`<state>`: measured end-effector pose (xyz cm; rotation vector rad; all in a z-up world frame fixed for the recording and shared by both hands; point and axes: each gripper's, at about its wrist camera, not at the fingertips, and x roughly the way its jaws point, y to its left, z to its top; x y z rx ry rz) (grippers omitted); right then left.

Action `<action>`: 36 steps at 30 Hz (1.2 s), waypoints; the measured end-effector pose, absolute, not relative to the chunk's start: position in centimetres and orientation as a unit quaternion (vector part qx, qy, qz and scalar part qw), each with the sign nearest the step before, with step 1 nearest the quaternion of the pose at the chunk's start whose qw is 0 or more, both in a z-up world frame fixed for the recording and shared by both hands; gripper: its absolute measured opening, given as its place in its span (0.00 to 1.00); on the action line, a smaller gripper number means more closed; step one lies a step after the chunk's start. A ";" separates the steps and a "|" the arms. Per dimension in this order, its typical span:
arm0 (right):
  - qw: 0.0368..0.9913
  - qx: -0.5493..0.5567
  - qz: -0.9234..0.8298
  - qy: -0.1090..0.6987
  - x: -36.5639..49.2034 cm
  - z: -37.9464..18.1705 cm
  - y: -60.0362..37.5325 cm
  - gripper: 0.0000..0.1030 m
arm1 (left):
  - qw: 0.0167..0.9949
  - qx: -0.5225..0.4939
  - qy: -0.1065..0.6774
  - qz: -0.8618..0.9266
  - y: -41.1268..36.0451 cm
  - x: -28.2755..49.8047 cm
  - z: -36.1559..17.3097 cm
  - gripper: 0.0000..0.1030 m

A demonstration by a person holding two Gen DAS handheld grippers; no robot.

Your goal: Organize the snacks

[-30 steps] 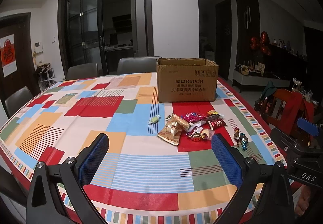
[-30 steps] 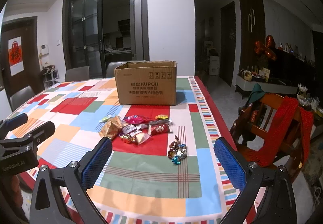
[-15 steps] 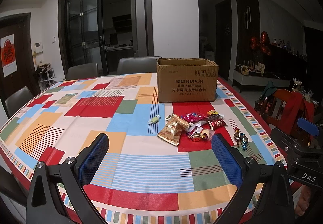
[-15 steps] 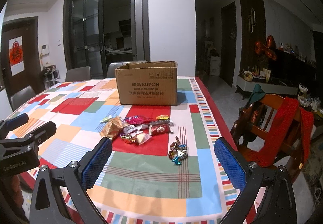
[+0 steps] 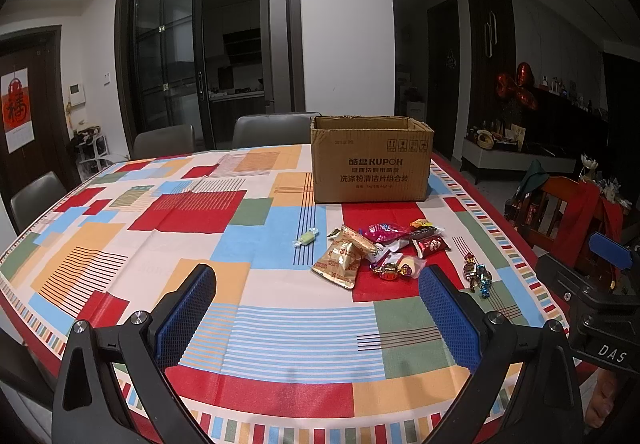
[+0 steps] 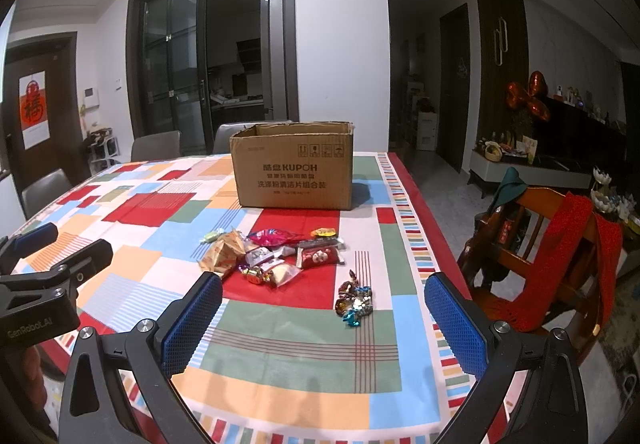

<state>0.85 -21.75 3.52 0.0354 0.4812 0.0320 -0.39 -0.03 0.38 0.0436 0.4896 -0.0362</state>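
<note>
An open brown cardboard box [image 5: 371, 160] stands at the far side of the table; it also shows in the right wrist view [image 6: 294, 165]. In front of it lies a pile of wrapped snacks [image 5: 376, 250] [image 6: 272, 254]. A green candy [image 5: 306, 237] lies apart on the left. A small cluster of foil candies [image 5: 476, 272] [image 6: 355, 298] lies apart on the right. My left gripper [image 5: 316, 308] is open and empty above the near table edge. My right gripper [image 6: 324, 318] is open and empty, short of the foil candies.
The table wears a colourful patchwork cloth [image 5: 160, 228]. Grey chairs [image 5: 164, 140] stand at the far and left sides. A wooden chair with a red cloth [image 6: 560, 244] stands close to the table's right edge. Each gripper shows at the edge of the other's view.
The right gripper has crept slightly forward toward the snacks. The left gripper has not visibly moved. Both stay open.
</note>
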 end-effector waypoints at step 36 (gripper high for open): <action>0.964 0.038 0.013 0.263 1.4 1.9 -21.2 0.95 | 0.961 0.049 0.263 -0.062 -2.5 1.9 -1.0 0.90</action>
